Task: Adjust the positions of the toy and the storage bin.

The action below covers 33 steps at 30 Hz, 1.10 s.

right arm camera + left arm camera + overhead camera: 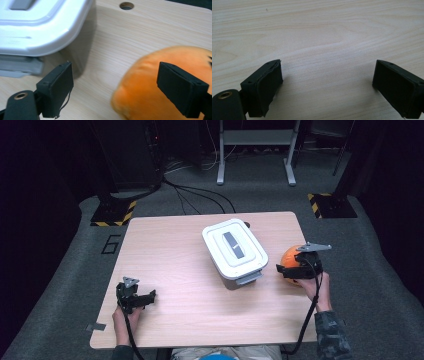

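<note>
A white lidded plastic box (234, 251) with a grey handle stands in the middle of the wooden table (175, 250). To its right, near the table's edge, lies a round orange plush toy (290, 257). My right gripper (280, 270) sits over the toy, pointing left toward the box. In the right gripper view its jaws (115, 85) stand wide apart and open. The orange toy (145, 87) bulges in from the right behind the right jaw, and the box (37, 30) is at upper left. My left gripper (150, 296) rests near the table's front left, open over bare wood (327, 82).
A grey latch (248, 279) sticks out of the box's near end. A small round hole (126, 5) is in the tabletop behind the box. Beyond the table lie grey carpet, cables and stand bases with yellow-black stripes (114, 213).
</note>
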Each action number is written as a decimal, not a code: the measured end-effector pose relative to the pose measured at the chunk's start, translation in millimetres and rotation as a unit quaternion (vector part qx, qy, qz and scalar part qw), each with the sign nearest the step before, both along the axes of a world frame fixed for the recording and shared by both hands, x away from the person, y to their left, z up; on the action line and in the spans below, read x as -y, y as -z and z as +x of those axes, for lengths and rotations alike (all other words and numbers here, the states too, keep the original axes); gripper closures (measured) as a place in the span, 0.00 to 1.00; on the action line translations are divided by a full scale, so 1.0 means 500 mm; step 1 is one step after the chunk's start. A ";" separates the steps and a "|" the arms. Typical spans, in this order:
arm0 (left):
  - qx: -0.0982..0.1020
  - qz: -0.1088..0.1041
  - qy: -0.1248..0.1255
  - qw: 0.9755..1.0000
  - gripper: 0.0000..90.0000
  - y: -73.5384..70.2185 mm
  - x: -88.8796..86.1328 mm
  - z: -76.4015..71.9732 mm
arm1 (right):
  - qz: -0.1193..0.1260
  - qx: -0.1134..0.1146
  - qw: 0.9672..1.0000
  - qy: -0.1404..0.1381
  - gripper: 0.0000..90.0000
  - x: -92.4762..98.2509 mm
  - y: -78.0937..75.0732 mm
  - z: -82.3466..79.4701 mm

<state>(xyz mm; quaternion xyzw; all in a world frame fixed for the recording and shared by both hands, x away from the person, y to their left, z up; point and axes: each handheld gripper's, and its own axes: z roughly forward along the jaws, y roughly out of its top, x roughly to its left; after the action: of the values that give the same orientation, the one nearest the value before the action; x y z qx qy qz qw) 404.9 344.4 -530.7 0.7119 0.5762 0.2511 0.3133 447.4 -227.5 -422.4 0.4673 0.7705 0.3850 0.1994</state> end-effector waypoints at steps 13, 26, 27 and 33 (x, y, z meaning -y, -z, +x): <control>0.000 0.000 0.000 1.000 0.10 0.000 0.000 0.000 | 0.029 0.025 0.998 -0.040 0.18 -0.057 -0.050 0.007; 0.000 0.000 0.000 1.000 0.10 0.000 0.000 0.000 | 0.052 -0.024 0.997 -0.048 0.58 -0.093 -0.040 0.074; 0.000 0.000 0.000 1.000 0.10 0.000 0.000 0.000 | 0.054 -0.029 0.997 -0.048 0.60 -0.094 -0.038 0.078; 0.000 0.000 0.000 1.000 0.10 0.000 0.000 0.000 | 0.064 -0.036 0.996 -0.054 0.70 -0.102 -0.037 0.075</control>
<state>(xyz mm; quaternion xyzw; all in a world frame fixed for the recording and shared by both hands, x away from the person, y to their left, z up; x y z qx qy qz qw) 404.9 344.4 -530.7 0.7119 0.5761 0.2511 0.3134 484.6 -176.4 -404.1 0.4507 0.7748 0.4269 0.1197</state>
